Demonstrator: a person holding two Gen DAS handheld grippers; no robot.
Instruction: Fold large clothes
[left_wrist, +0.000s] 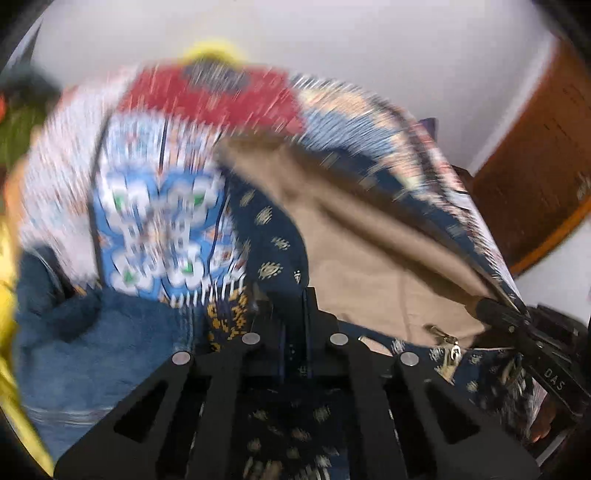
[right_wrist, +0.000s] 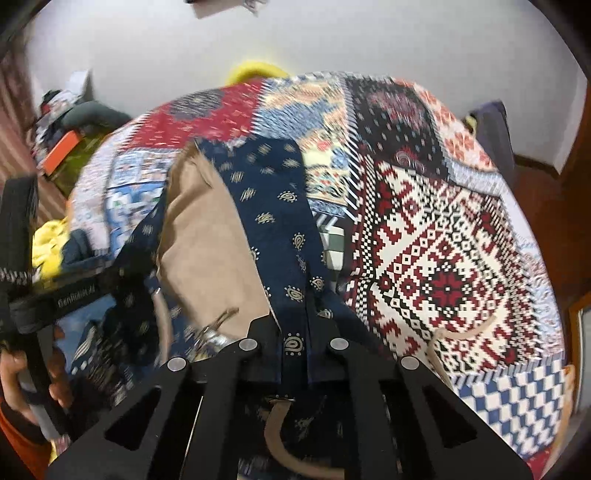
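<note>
Both grippers, left (left_wrist: 293, 295) and right (right_wrist: 295, 334), closed on navy garment (right_wrist: 273, 206), tan lining far-left of jaws, above quilt (right_wrist: 443, 240). "DAS" readable on right gripper.

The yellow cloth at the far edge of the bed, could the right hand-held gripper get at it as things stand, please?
Probably not: the right hand-held gripper is shut on the navy patterned garment, and the yellow cloth lies across the whole patchwork bedspread.
</note>
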